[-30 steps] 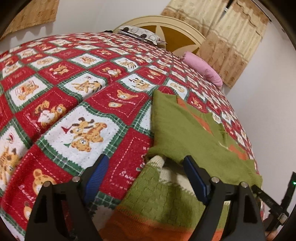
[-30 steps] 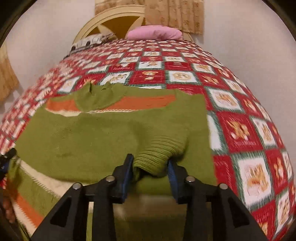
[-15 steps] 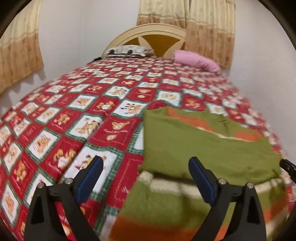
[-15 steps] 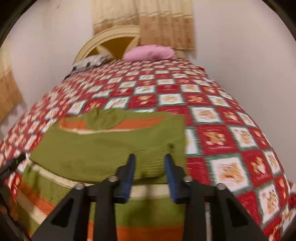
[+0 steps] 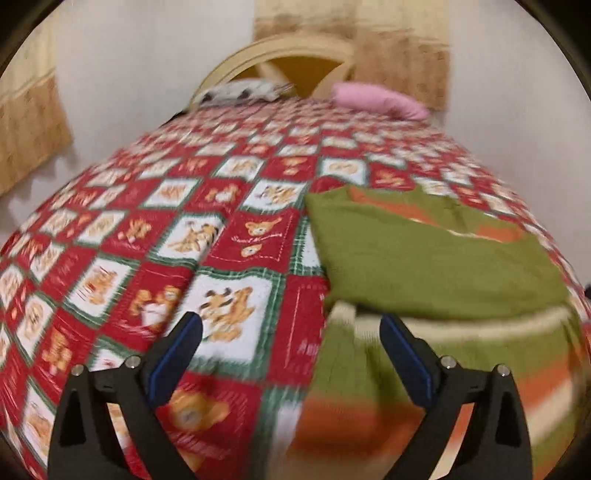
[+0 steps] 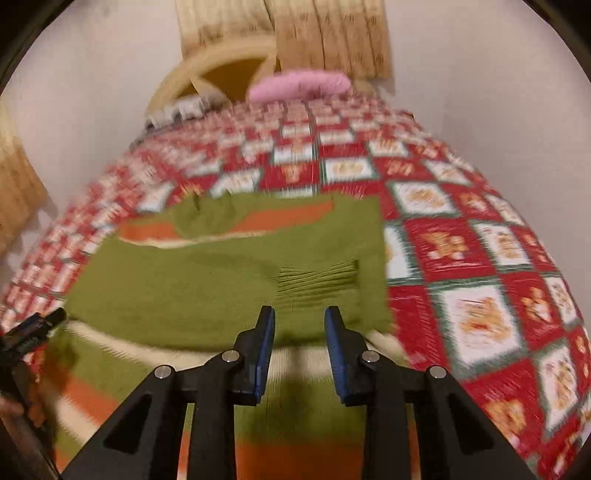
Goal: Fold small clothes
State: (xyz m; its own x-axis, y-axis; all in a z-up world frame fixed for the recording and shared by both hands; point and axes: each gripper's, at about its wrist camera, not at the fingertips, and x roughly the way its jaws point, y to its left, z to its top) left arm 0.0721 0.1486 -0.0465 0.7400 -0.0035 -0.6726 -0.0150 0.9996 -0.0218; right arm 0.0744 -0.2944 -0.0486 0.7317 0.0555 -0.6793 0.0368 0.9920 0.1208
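A small green knit sweater (image 5: 436, 266) with orange and cream stripes lies flat on the bed, its sleeves folded across the body. It also shows in the right wrist view (image 6: 207, 284), with a ribbed cuff (image 6: 317, 277) lying on top. My left gripper (image 5: 290, 343) is wide open and empty, above the sweater's left edge. My right gripper (image 6: 299, 332) is open and empty, just short of the cuff. The left gripper also shows in the right wrist view (image 6: 33, 328) at the far left.
The bed carries a red, white and green quilt (image 5: 229, 240) with bear squares. A pink pillow (image 5: 376, 99) and a patterned pillow (image 5: 240, 90) lie by the cream headboard (image 5: 288, 51). White walls and beige curtains (image 6: 325, 33) surround the bed.
My right gripper let go of the sleeve cuff, which now lies flat on the sweater. Both grippers have pulled back and risen from the sweater.
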